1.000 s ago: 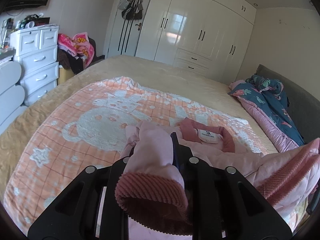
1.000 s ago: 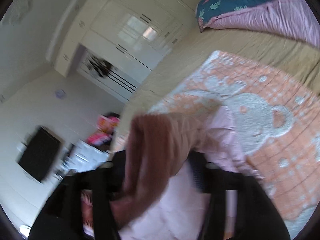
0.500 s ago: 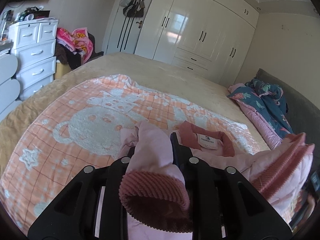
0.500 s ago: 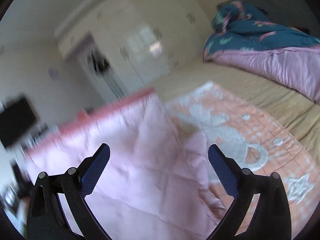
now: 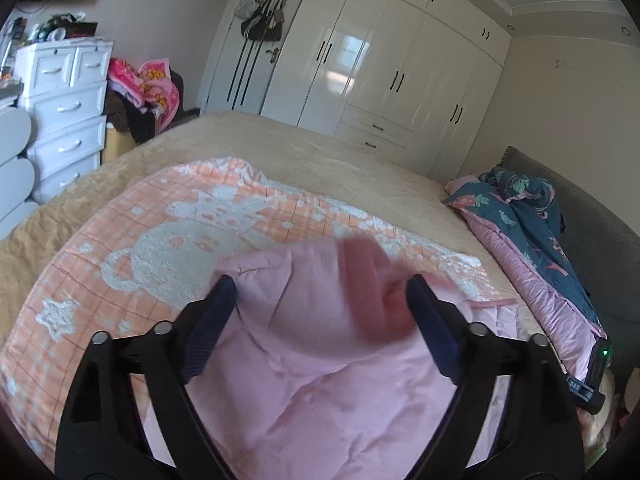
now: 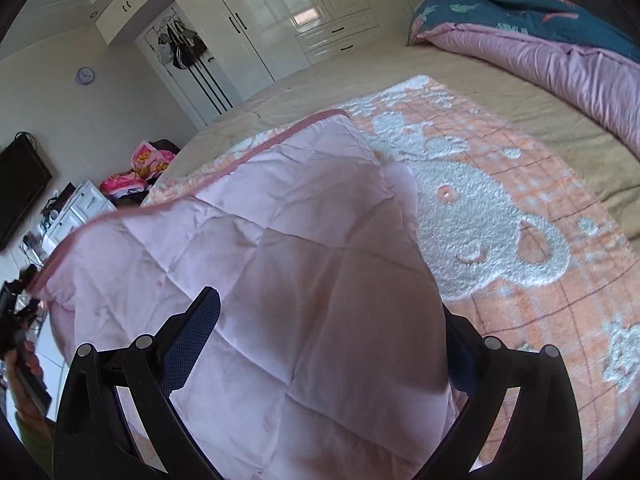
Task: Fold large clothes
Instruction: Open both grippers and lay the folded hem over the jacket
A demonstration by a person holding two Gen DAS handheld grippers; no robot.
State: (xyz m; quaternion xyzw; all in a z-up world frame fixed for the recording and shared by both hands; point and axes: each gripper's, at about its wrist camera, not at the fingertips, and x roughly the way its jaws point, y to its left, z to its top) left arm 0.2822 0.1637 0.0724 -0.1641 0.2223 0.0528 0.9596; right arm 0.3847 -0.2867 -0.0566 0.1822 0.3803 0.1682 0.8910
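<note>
A pink quilted jacket (image 5: 320, 376) with darker ribbed cuffs lies on the orange-and-white bear blanket (image 5: 168, 240) on the bed. My left gripper (image 5: 320, 296) is open, its fingers spread either side of a sleeve whose ribbed cuff (image 5: 368, 280) is blurred in motion. My right gripper (image 6: 328, 320) is open above the quilted body of the jacket (image 6: 288, 248), which fills the space between its fingers. The jacket's ribbed hem (image 6: 248, 156) runs along the far edge.
The beige bed cover (image 5: 320, 152) spreads beyond the blanket. A folded blue-and-pink duvet (image 5: 528, 224) lies at the headboard side. White drawers (image 5: 64, 112) and a pile of clothes (image 5: 144, 92) stand at the left, with wardrobes (image 5: 392, 72) behind.
My left gripper has opened and let go of the sleeve cuff, which drops onto the jacket. My right gripper let go earlier and stays open over the folded jacket.
</note>
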